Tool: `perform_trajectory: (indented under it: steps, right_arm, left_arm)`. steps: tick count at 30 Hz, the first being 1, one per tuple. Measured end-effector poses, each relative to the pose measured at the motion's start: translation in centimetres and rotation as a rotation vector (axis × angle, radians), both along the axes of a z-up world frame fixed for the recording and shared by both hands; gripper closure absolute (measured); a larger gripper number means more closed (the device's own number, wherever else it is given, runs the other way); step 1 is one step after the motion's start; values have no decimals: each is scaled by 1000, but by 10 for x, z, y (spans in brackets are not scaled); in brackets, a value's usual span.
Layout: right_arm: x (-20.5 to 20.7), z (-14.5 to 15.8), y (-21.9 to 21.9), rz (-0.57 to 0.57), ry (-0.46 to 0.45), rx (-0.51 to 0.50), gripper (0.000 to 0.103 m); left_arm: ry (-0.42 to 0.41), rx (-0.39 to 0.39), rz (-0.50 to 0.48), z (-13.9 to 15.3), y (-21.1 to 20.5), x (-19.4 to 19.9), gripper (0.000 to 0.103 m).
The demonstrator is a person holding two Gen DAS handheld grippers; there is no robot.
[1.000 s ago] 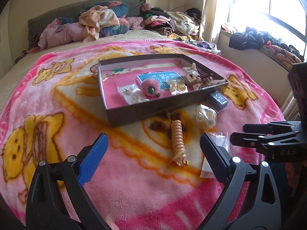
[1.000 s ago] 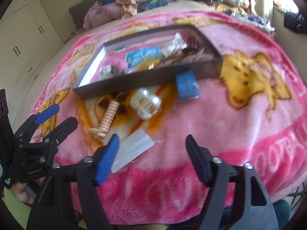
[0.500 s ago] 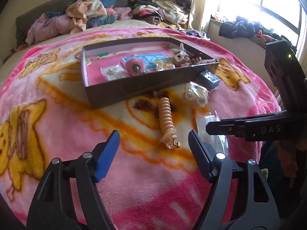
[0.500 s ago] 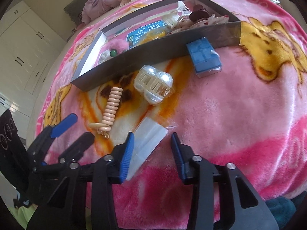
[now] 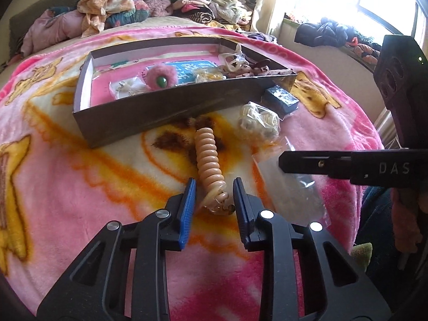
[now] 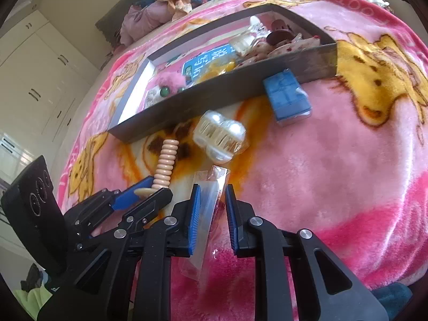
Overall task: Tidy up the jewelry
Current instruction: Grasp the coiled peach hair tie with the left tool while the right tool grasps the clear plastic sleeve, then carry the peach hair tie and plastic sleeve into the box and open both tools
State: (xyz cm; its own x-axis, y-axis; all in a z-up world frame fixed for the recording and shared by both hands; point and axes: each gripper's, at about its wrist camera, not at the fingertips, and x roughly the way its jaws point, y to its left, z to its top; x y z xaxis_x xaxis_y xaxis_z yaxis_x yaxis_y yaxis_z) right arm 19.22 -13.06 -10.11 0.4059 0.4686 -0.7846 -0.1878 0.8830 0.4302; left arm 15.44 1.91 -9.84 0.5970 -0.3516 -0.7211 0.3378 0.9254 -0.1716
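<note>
A grey shallow box (image 5: 160,115) with several jewelry pieces inside lies on the pink blanket; it also shows in the right wrist view (image 6: 227,91). A peach spiral hair tie (image 5: 210,160) lies in front of it. My left gripper (image 5: 214,192) straddles the tie's near end, jaws narrowed but apart from it. My right gripper (image 6: 212,200) straddles a clear plastic bag (image 6: 206,214), jaws narrow and close to it. The bag also shows in the left wrist view (image 5: 291,184). A pearly clip in wrap (image 6: 220,136) and a blue box (image 6: 287,96) lie near the box.
The pink cartoon blanket (image 5: 67,176) covers the bed. Piled clothes (image 5: 112,8) lie at the far end. A window sill with dark clothes (image 5: 329,32) is to the right. White cupboards (image 6: 34,80) stand at the left in the right wrist view.
Both grippers have moved forward and down and their jaws have narrowed. The left one now flanks the spiral tie's end, the right one flanks the plastic bag.
</note>
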Motion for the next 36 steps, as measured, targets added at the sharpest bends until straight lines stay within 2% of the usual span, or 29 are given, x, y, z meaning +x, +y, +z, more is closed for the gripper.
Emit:
perform_trajectory:
  steps: [1, 2, 11, 22, 36]
  right_arm:
    - [0, 1, -2, -6, -6, 2, 85]
    - [0, 3, -4, -12, -11, 2, 85]
    - [-3, 18, -11, -45, -89, -45, 85]
    - [-9, 37, -18, -58, -184, -85, 85]
    - [-13, 50, -24, -62, -255, -82, 85]
  left_arm:
    - [-3, -5, -4, 0, 0, -1, 88]
    - [-3, -15, -14, 1, 0, -1, 88]
    - [-13, -18, -3, 5, -1, -3, 89]
    - [-67, -45, 31, 30, 7, -9, 89]
    - [-122, -48, 46, 51, 3, -6, 89]
